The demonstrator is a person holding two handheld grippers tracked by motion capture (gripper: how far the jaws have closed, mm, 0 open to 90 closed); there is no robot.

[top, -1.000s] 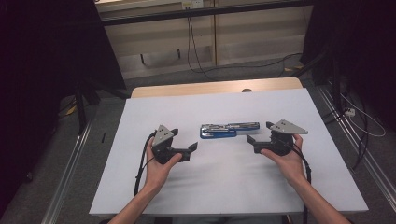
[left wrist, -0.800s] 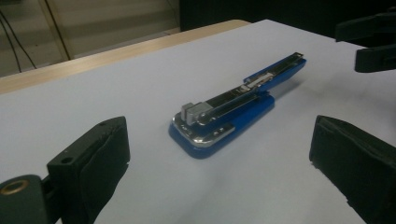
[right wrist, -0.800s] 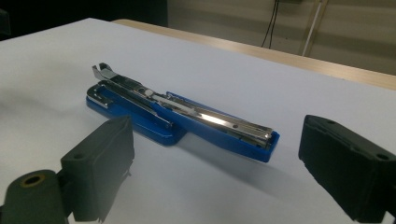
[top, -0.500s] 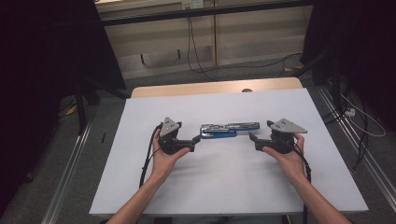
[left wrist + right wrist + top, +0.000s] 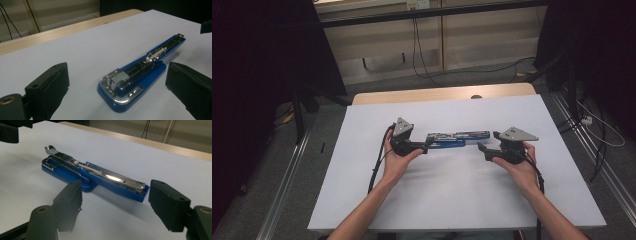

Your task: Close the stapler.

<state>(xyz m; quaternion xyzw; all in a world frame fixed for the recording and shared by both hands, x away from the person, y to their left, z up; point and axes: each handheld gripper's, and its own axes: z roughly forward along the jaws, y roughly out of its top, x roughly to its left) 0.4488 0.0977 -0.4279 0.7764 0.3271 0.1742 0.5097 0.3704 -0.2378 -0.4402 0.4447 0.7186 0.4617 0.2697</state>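
1. Blue stapler point(image 5: 458, 139), swung fully open and flat, lies mid-worktop point(image 5: 447, 200), a bit toward the far edge. Long axis runs parallel to the near and far edges.
2. Left hand-held gripper point(image 5: 426, 147): tips right at the stapler's left end. Jaws apart, nothing between the pads. In the left gripper view the stapler point(image 5: 140, 75) sits just ahead, its rounded chrome-capped end between the two black pads and nearer the right one; contact can't be confirmed.
3. Right hand-held gripper point(image 5: 483, 150): just beside the stapler's right end, slightly to the near-edge side. Jaws have just been closing but are apart, not on anything. In the right gripper view the stapler point(image 5: 95, 175) lies ahead of the gap, its blue end close to the right pad, not between the pads.
4. Key relation: stapler lies between the two grippers, one at each end, both pointing inward along its length. Left looks nearer, practically lined up on its end; right needs a small push forward and toward the far edge, I'd judge.
5. View differences: high view gives the overall line-up and both hands point(image 5: 398, 160) point(image 5: 518, 167). Left gripper view shows the chrome cap and metal magazine rail close up. Right gripper view shows the raised metal tip at the far end and the other gripper's dark corner top left.
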